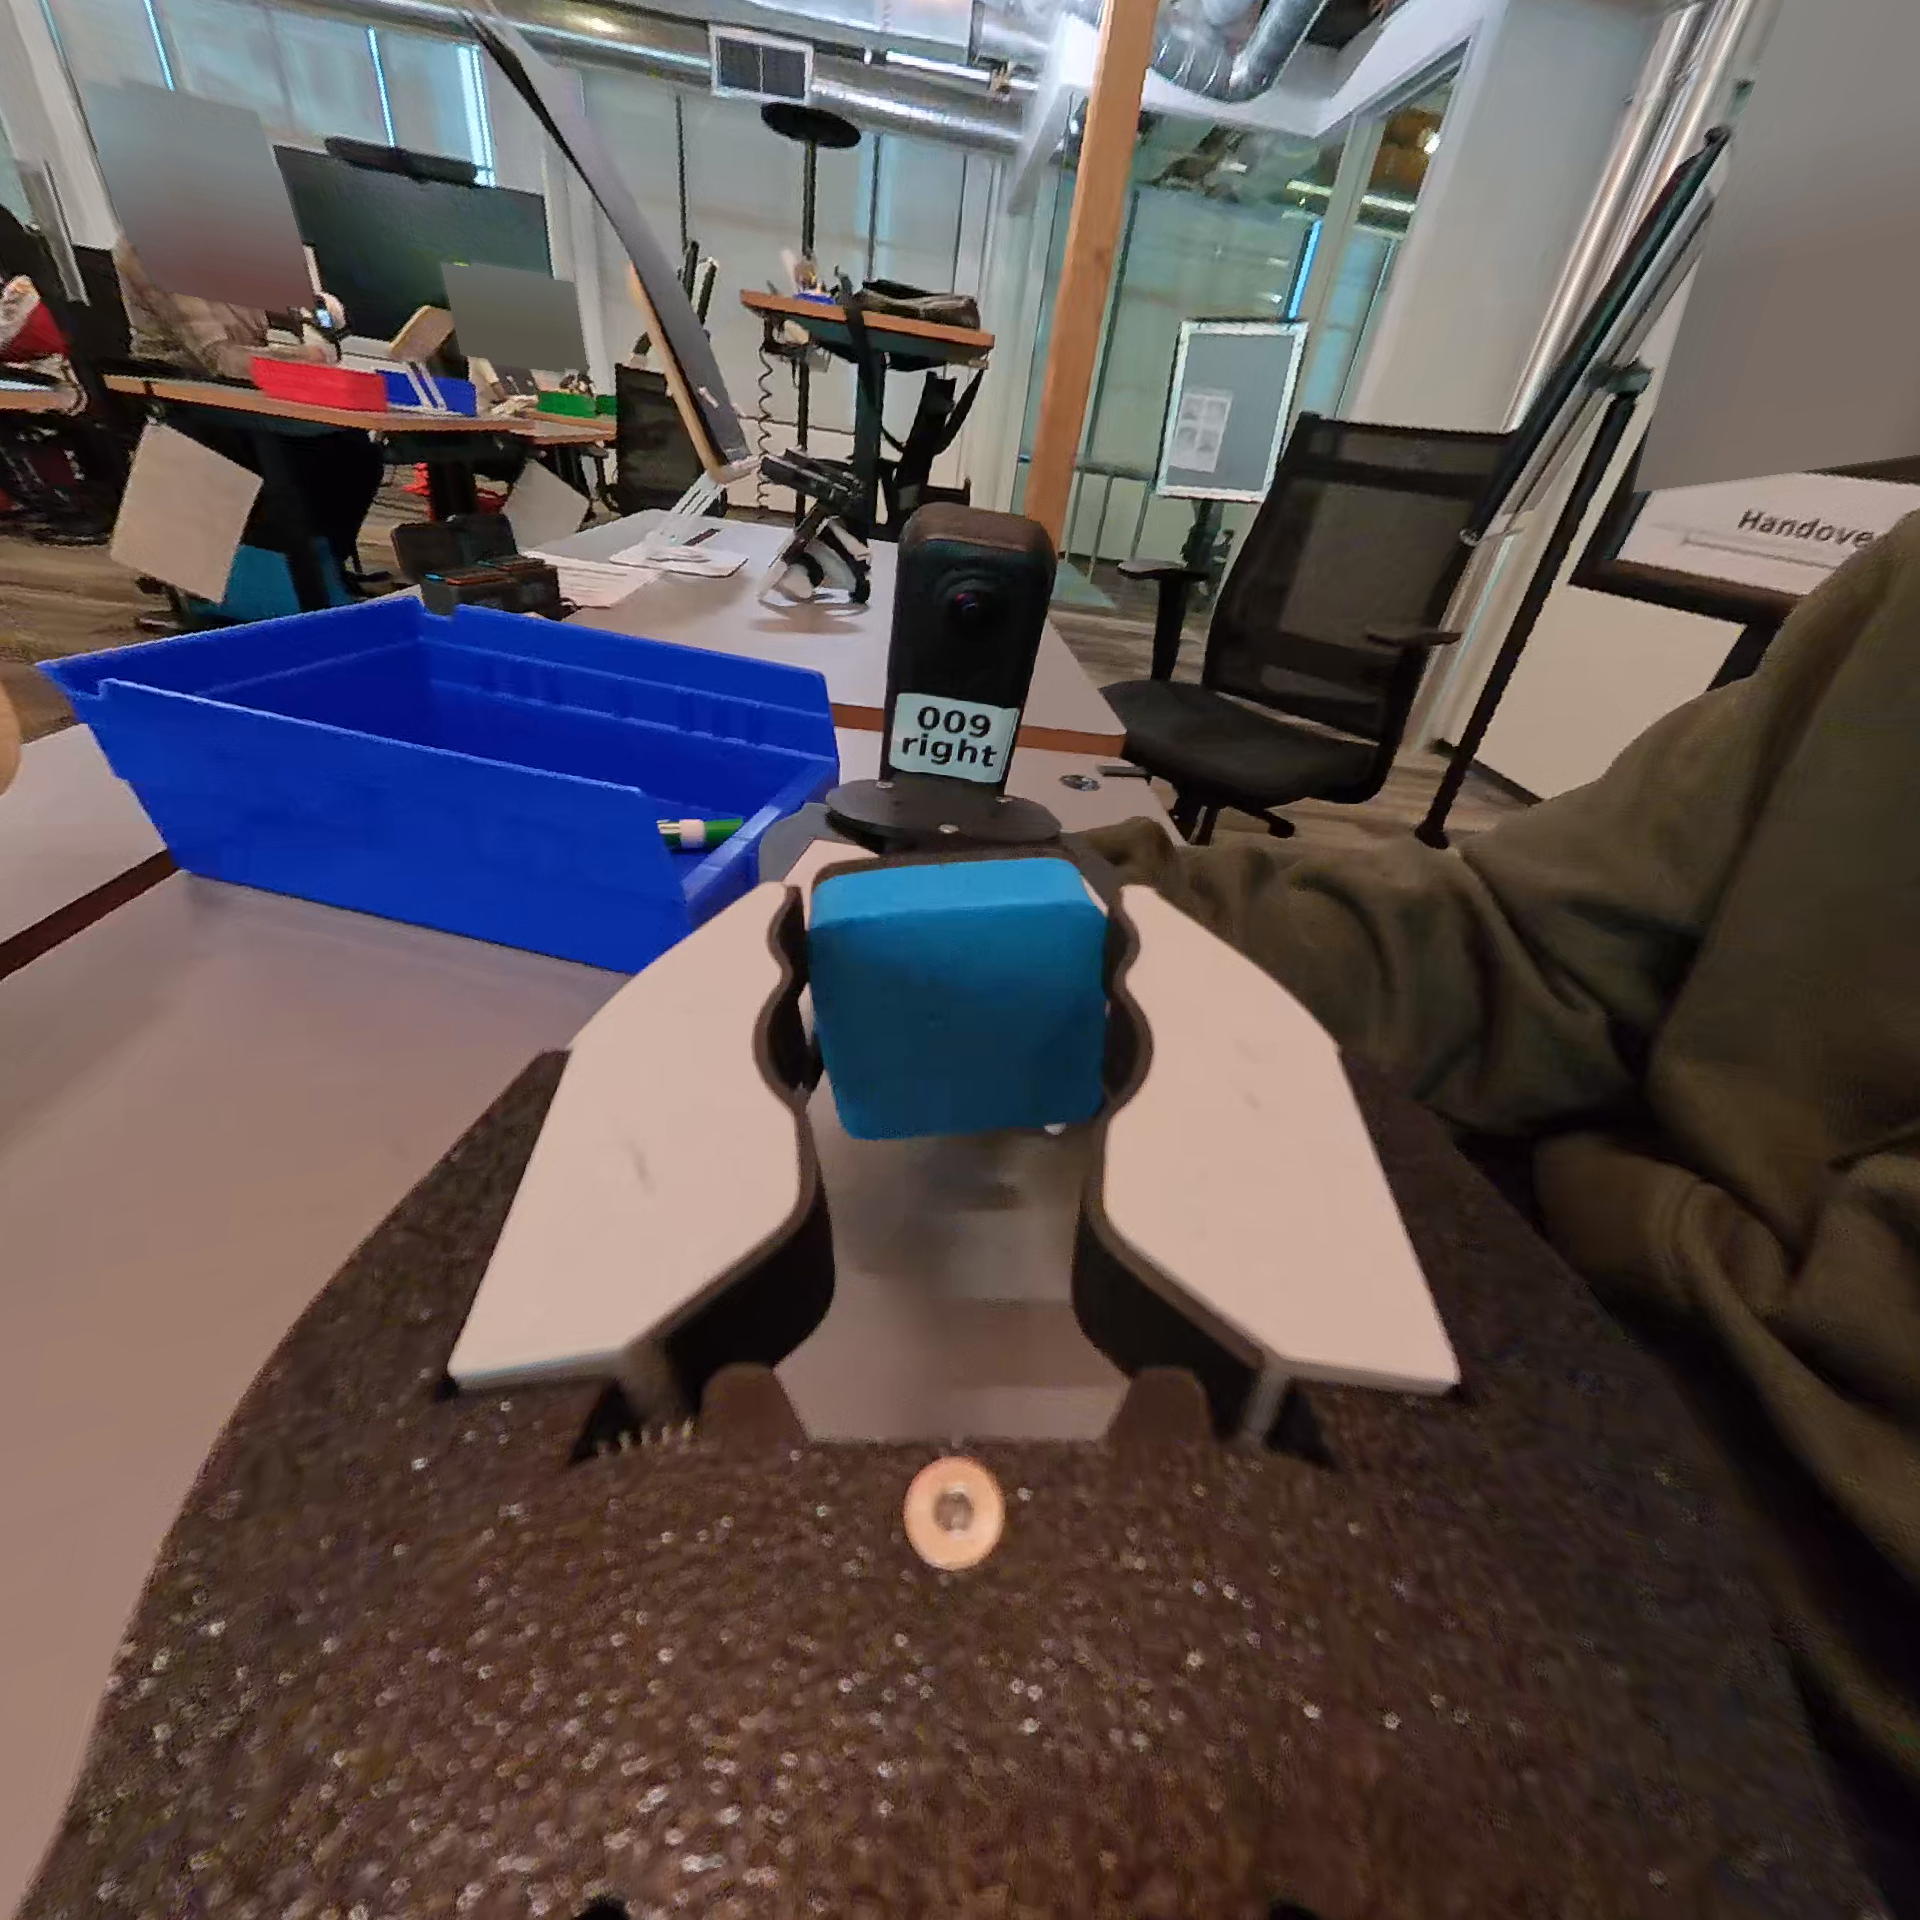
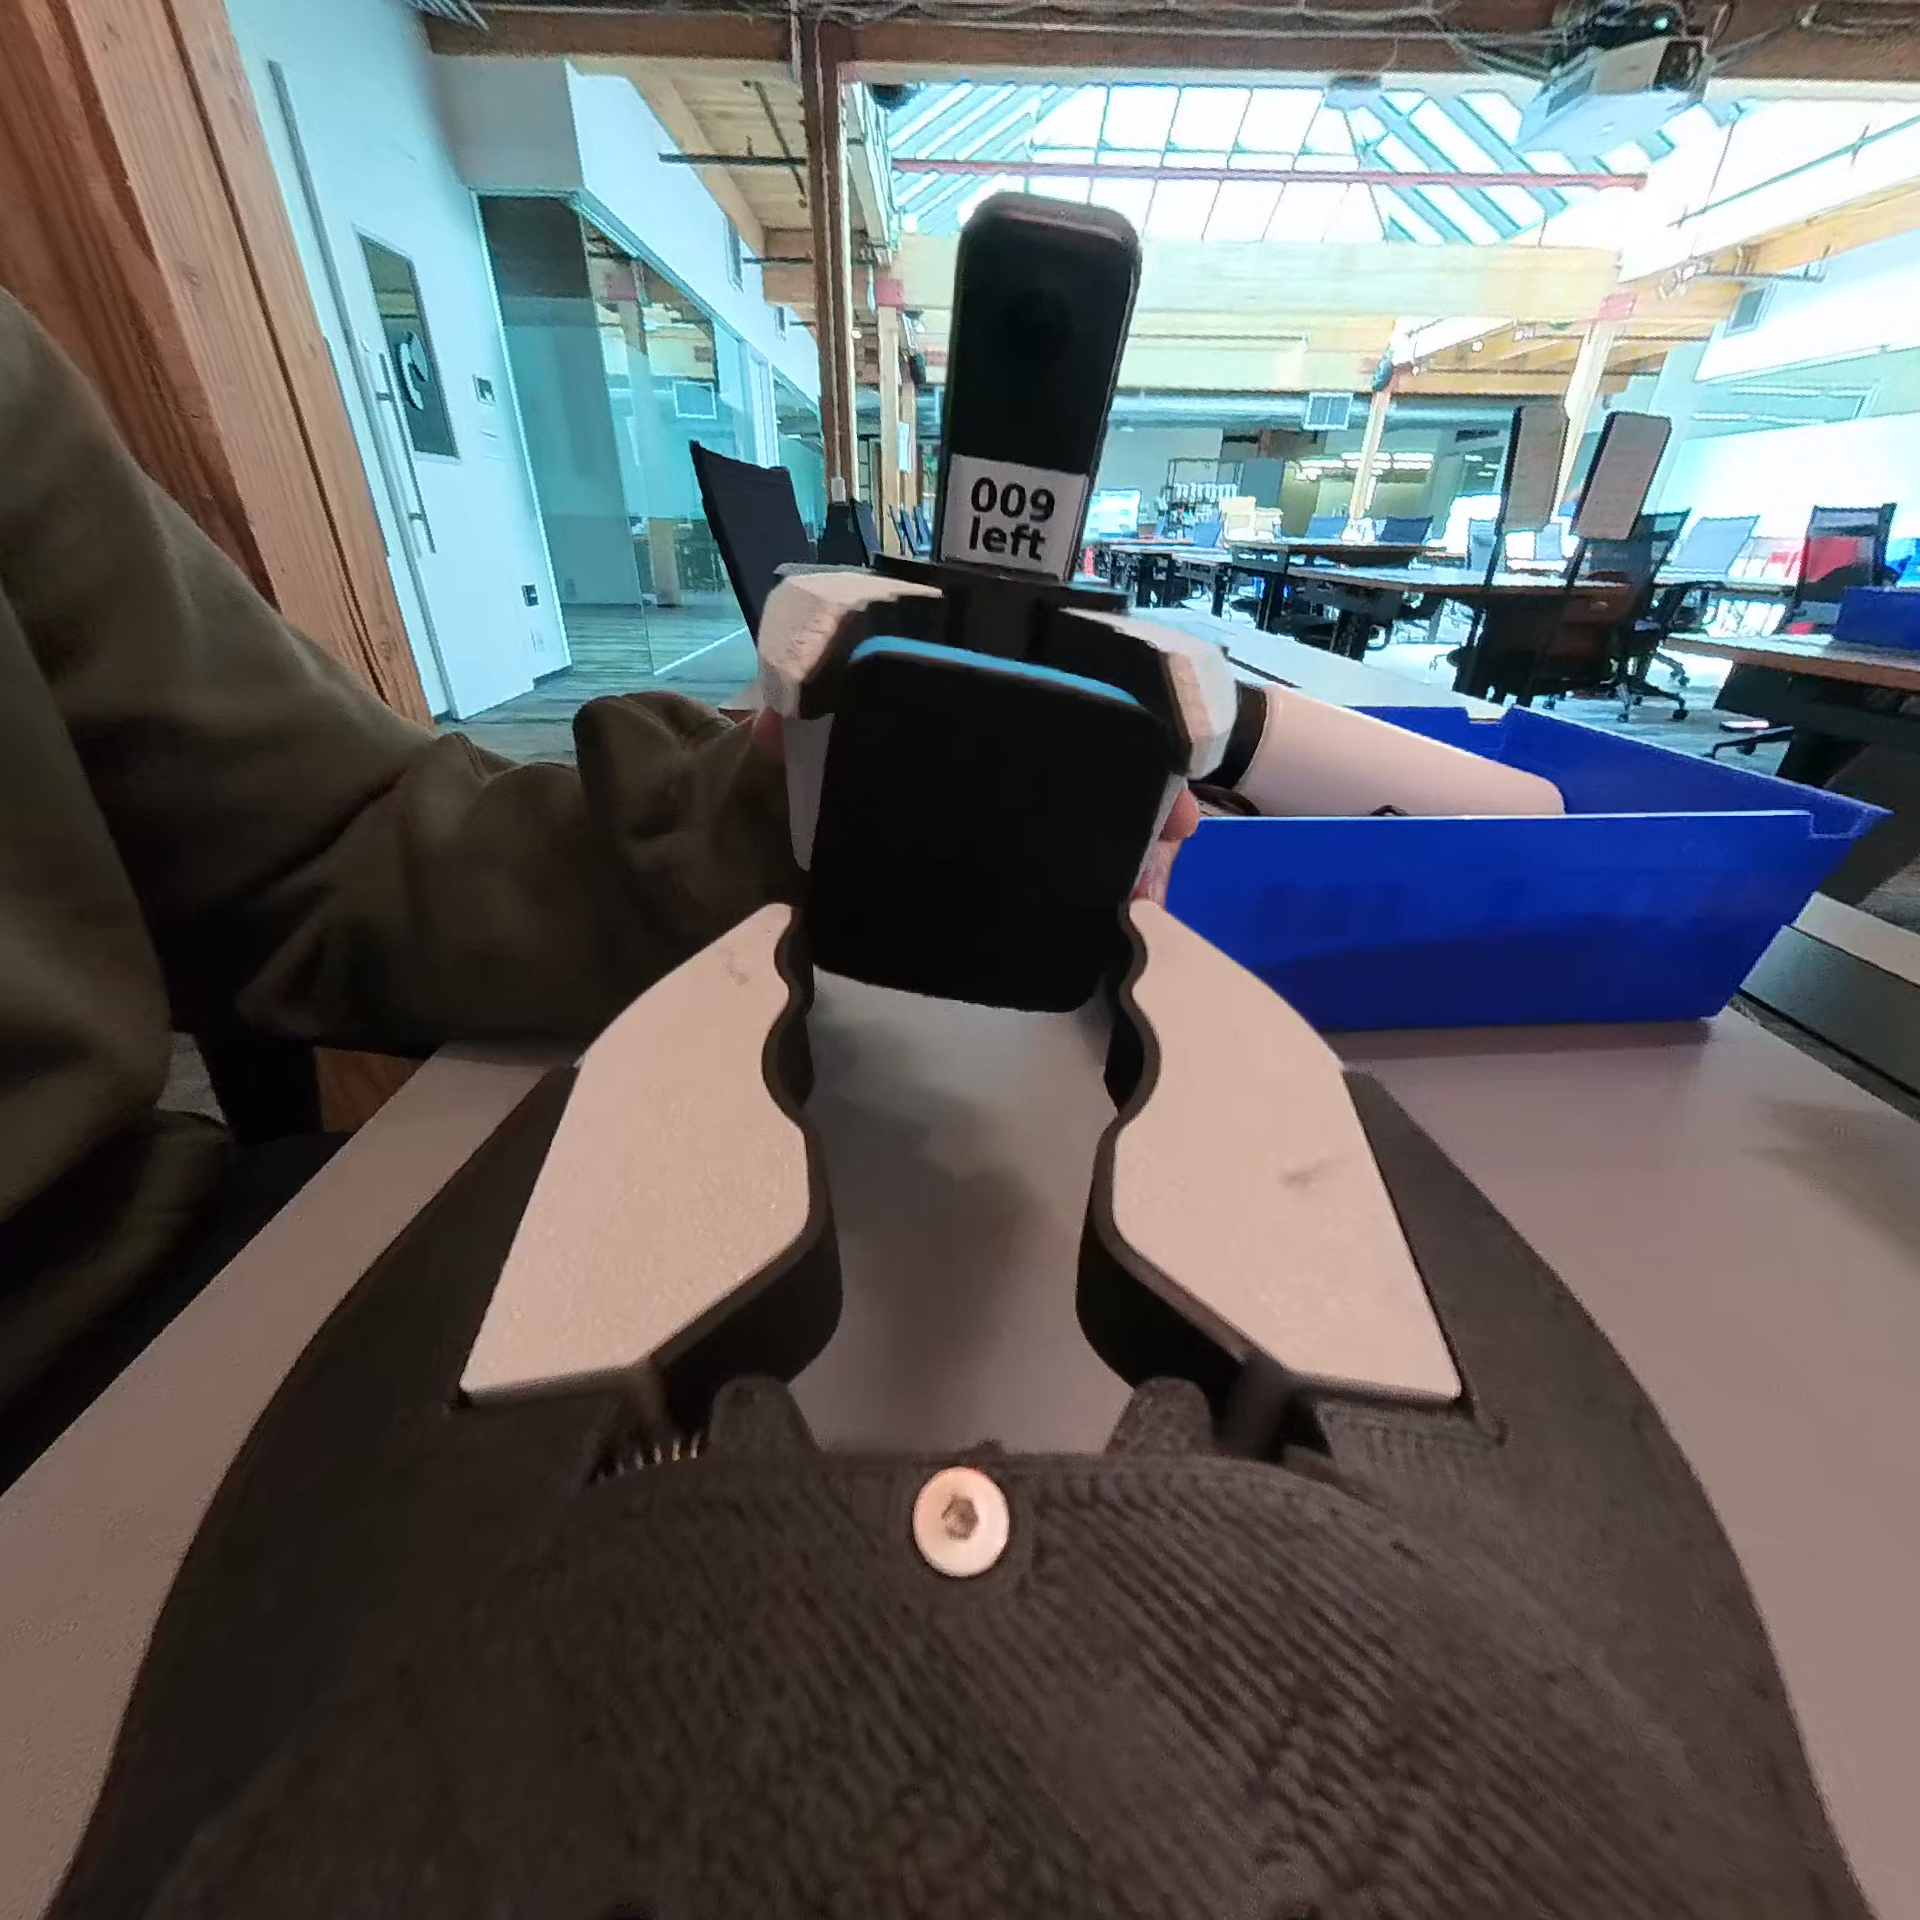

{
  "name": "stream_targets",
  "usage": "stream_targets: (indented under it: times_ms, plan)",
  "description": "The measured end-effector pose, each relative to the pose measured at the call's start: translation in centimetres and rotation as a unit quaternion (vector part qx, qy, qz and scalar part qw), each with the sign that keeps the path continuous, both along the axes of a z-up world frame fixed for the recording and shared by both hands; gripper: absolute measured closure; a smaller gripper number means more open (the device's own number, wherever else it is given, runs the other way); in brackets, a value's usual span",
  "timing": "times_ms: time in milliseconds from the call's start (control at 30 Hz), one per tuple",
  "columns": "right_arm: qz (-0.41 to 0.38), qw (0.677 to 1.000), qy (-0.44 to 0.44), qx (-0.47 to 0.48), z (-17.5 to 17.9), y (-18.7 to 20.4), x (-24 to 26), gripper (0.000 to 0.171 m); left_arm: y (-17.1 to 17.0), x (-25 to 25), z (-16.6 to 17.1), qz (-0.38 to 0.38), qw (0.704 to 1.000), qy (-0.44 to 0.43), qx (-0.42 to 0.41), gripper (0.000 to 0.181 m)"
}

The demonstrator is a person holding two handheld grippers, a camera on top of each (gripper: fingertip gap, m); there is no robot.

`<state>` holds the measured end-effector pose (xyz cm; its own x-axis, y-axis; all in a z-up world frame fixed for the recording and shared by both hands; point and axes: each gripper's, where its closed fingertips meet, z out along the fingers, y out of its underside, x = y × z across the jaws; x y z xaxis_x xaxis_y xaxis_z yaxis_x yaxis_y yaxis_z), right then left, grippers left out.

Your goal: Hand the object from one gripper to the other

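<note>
A blue foam block sits between the two fingertips of my left gripper, which is shut on it and holds it above the grey table. My right gripper faces the left one head-on. Its fingertips press both sides of the other end of the same block, which looks dark against the light. The right gripper's camera post stands just behind the block. The left gripper's white fingers and its camera post show beyond the block in the right wrist view.
A blue plastic bin with a green and white marker inside stands on the table beside the grippers; it also shows in the right wrist view. Olive sleeves reach in from the side. Office chairs and desks stand behind. My left and right fingertips are right by each other.
</note>
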<state>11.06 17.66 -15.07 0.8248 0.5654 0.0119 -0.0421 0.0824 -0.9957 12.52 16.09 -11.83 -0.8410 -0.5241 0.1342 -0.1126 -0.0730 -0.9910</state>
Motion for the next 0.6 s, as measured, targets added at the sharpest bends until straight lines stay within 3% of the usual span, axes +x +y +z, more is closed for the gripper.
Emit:
stream_targets:
  times_ms: [100, 167, 233, 367, 467, 600]
  plan:
    - [-0.046, 0.998, 0.025, -0.022, -0.5, 0.7, 1.5, 0.117, 0.8, 1.2, 0.0, 0.056, 0.998, -0.025, 0.026, 0.128]
    - [-0.048, 0.994, 0.085, -0.052, -0.5, 0.8, 2.5, 0.100, 1.5, 1.8, -0.3, 0.100, 0.990, -0.059, 0.079, 0.129]
    - [-0.020, 0.984, 0.158, -0.076, -0.2, 0.6, 2.9, 0.093, 2.1, 2.4, -0.8, 0.139, 0.975, -0.089, 0.146, 0.128]
    - [-0.020, 0.962, 0.263, -0.077, 1.0, 0.7, 4.2, 0.109, 2.3, 3.4, -2.6, 0.184, 0.927, -0.148, 0.291, 0.128]
    - [-0.070, 0.961, 0.247, -0.102, -0.1, 1.3, 5.2, 0.114, 2.4, 3.8, -3.6, 0.199, 0.870, -0.208, 0.401, 0.128]
    - [-0.107, 0.969, 0.183, -0.126, -1.4, 1.5, 5.4, 0.127, 2.8, 4.6, -4.2, 0.228, 0.818, -0.231, 0.475, 0.128]
